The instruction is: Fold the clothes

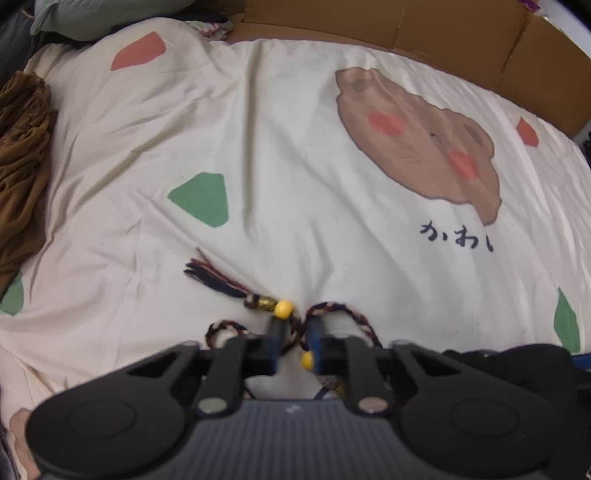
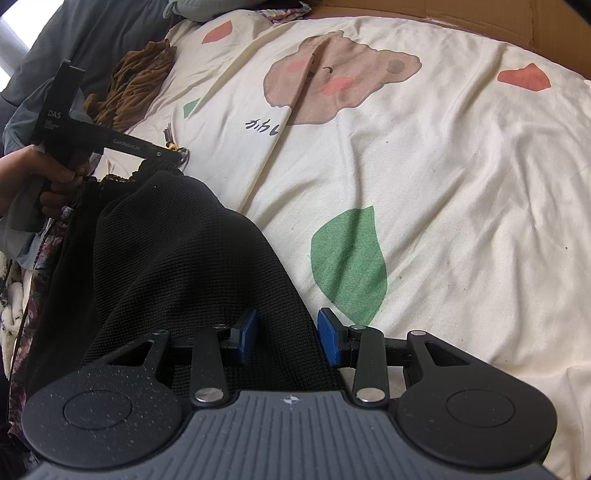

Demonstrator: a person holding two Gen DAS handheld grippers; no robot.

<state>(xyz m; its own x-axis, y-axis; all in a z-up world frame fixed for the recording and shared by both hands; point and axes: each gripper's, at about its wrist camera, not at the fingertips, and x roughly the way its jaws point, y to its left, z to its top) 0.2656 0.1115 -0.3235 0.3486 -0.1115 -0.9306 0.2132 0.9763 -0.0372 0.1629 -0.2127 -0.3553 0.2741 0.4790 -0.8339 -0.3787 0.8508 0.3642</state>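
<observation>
A black knit garment (image 2: 166,258) lies bunched over the left part of a cream printed bedsheet (image 2: 424,184). Its braided drawstring (image 1: 334,310) with yellow beads (image 1: 283,308) and a tassel runs between the pads of my left gripper (image 1: 295,341). Those pads stand close together, pinching the cord at the garment's waist edge. In the right wrist view that left gripper (image 2: 173,153) shows at the garment's far end, held by a person's hand (image 2: 33,177). My right gripper (image 2: 288,334) is open, blue pads wide apart, with the garment's near edge lying between them.
A crumpled brown garment (image 1: 22,147) lies at the sheet's left edge. Grey-green cloth (image 1: 92,18) and dark bedding sit at the far left corner. Brown cardboard (image 1: 461,37) borders the far side. Floral and fluffy fabric (image 2: 14,288) hangs off the left of the bed.
</observation>
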